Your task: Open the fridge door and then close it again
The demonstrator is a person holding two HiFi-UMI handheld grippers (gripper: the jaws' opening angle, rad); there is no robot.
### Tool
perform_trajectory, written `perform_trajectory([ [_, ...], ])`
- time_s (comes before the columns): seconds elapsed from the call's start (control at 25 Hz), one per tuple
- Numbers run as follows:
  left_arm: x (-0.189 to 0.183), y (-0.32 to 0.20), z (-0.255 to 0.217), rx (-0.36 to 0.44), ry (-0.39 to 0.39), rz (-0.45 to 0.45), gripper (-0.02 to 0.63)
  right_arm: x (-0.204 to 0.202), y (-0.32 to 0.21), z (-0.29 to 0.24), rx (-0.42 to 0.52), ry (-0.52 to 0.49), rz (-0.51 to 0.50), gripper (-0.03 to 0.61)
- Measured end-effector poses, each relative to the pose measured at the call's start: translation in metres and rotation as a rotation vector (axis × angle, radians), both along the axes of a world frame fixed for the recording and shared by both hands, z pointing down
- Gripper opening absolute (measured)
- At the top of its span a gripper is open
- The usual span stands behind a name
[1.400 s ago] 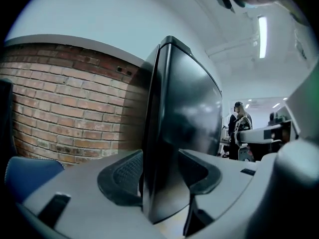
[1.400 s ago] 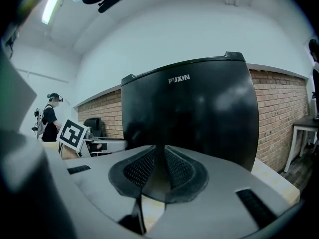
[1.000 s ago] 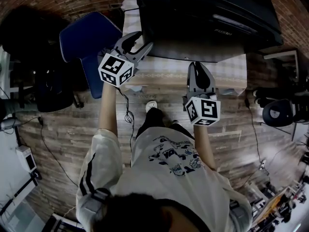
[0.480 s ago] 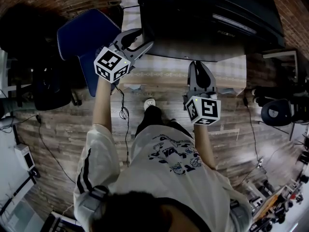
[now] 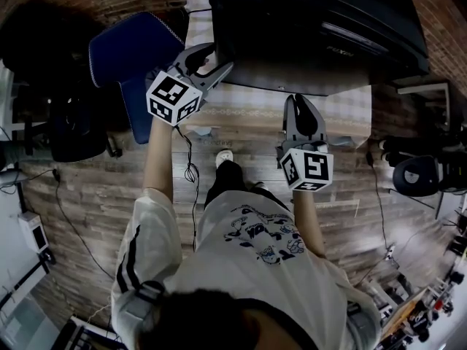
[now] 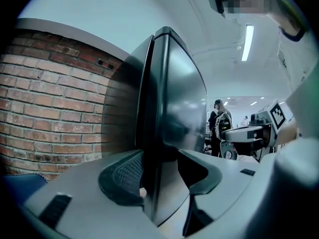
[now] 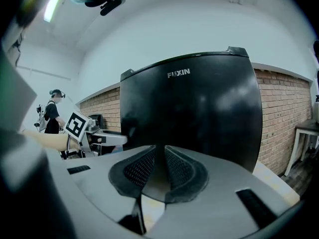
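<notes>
The black fridge (image 5: 314, 28) stands on a table with its door closed, and it fills the left gripper view (image 6: 174, 98) and the right gripper view (image 7: 199, 113). My left gripper (image 5: 219, 58) straddles the door's left edge at the fridge's corner. Its jaws have just been closing a little, with that edge between them (image 6: 160, 158). The left pad lies along the fridge's side, and the right pad stands just off the door's face. My right gripper (image 5: 299, 99) is shut on nothing, level, a short way from the door's front (image 7: 159, 151).
A checked cloth covers the table (image 5: 255, 108) under the fridge. A blue chair (image 5: 128, 49) stands left of my left gripper, with a brick wall (image 6: 50, 93) behind. A black chair (image 5: 419, 170) is at the right. A person (image 7: 51, 111) stands far off.
Both grippers keep their places. Only the head view shifts slightly.
</notes>
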State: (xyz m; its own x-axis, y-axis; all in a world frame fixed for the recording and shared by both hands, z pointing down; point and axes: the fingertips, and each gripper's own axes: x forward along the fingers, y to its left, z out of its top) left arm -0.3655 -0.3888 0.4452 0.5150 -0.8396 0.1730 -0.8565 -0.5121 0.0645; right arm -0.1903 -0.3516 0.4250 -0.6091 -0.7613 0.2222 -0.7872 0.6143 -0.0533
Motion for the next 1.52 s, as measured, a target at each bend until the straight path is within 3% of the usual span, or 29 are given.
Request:
perform_trajectory([
  [0.16,0.002,0.001,0.0,-0.006,-0.01,-0.021,0.218,0.001,0.006,-0.005,0.009,-0.011,-0.021,0.064],
  [0.32,0.012,0.035,-0.001,-0.002,-0.013,-0.003,0.206,0.006,0.013,-0.009,0.013,-0.028,-0.044,0.064],
  [0.68,0.039,0.091,0.001,0.005,-0.034,-0.113,0.202,0.032,0.045,-0.011,0.016,-0.052,-0.063,0.064],
  [1.04,0.087,0.151,0.003,-0.012,-0.036,-0.132,0.196,0.065,0.092,-0.01,0.0,-0.068,-0.138,0.066],
  [1.52,0.17,0.225,-0.001,-0.012,-0.052,-0.075,0.193,0.103,0.168,-0.017,0.015,-0.073,-0.226,0.066],
])
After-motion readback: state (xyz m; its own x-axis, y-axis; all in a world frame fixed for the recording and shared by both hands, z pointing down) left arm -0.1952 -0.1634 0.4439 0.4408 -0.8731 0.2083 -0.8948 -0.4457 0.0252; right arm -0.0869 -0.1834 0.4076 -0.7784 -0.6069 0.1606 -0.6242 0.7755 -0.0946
